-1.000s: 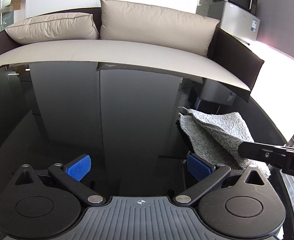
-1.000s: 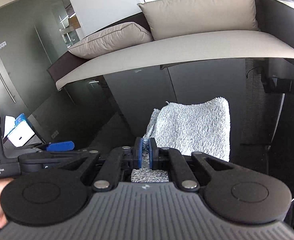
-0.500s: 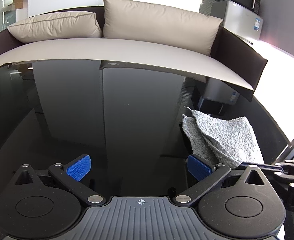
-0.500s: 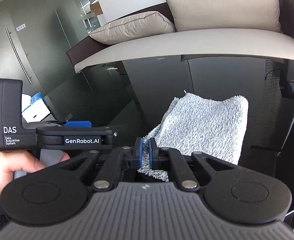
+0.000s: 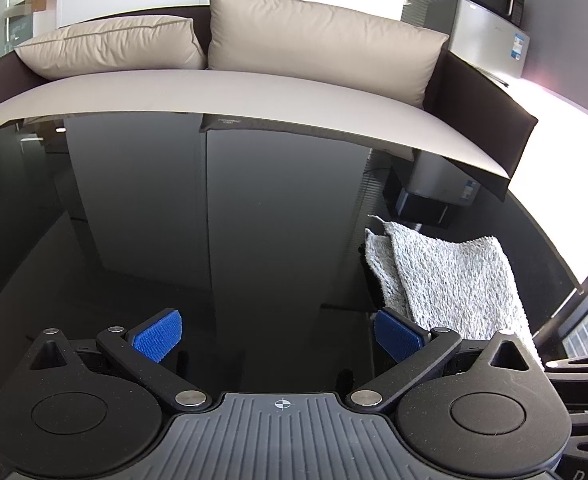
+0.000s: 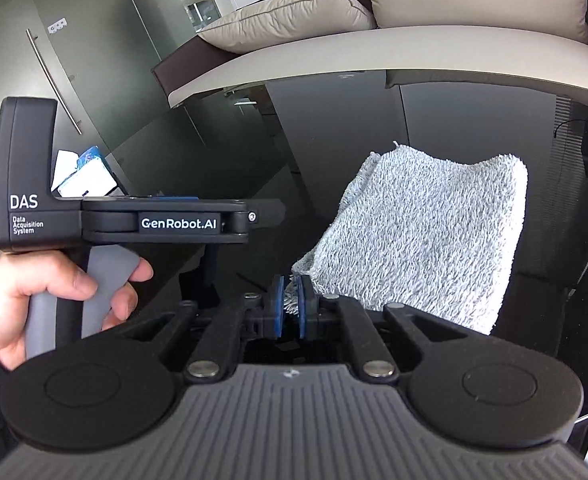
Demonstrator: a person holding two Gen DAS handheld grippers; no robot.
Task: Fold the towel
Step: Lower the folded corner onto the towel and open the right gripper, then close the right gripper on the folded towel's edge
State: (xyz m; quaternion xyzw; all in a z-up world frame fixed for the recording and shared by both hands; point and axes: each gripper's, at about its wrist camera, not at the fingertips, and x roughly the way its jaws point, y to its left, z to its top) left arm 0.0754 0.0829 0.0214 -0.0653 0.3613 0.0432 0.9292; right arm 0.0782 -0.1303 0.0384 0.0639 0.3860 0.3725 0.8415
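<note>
A grey fluffy towel (image 6: 425, 232) lies folded on the black glass table (image 6: 254, 168). My right gripper (image 6: 290, 308) is shut on the towel's near left corner, which sticks out between the blue pads. In the left wrist view the towel (image 5: 449, 280) lies at the right, just beyond the right blue pad. My left gripper (image 5: 278, 334) is open and empty, low over the bare glass to the left of the towel. Its body also shows in the right wrist view (image 6: 134, 220), held by a hand.
A beige sofa (image 5: 254, 80) with two cushions runs along the table's far edge. A microwave on a small fridge (image 5: 485, 20) stands at the back right. A white and blue box (image 6: 84, 176) lies at the left. The table's right edge (image 5: 565, 264) curves close to the towel.
My right gripper has pulled back toward me with the towel corner, and the towel now lies flatter. The left gripper has stayed open and has barely moved.
</note>
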